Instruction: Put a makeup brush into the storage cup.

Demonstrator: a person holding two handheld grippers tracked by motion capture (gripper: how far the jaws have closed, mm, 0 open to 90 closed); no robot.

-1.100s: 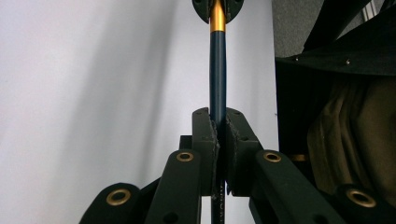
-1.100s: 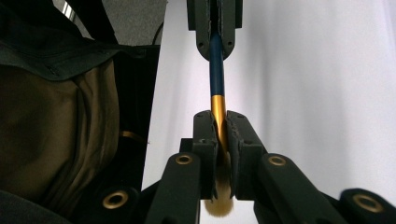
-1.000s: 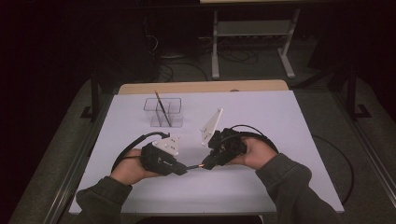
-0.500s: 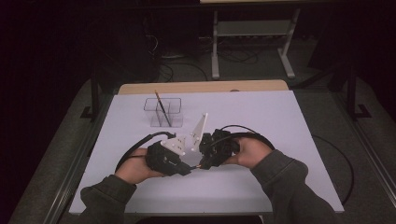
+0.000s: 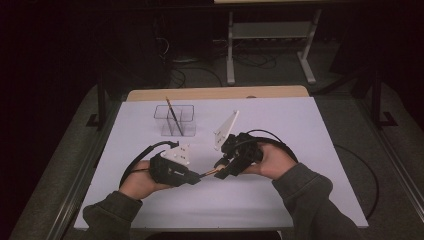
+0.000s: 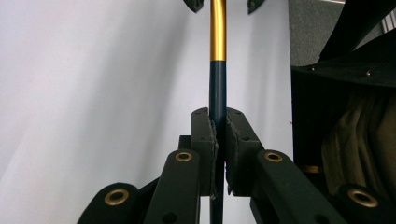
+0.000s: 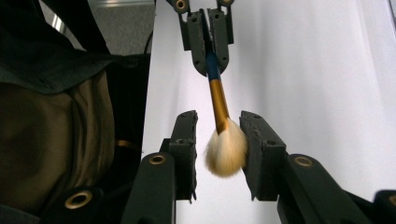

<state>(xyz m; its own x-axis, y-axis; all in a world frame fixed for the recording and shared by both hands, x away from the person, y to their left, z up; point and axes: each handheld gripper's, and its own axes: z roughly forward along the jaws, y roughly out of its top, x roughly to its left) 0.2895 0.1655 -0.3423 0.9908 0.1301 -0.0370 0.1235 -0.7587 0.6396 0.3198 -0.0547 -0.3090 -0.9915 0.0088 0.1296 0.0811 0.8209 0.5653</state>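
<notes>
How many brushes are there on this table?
2. One brush is clamped by its dark handle in the left gripper, its bristles between the right gripper's open jaws. Another brush stands tilted in the clear organizer behind.

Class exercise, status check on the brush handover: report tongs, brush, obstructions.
Left tongs shut on brush handle. Right tongs just opening, bristles between the jaws, pads off. Holder behind, path unblocked.
</notes>
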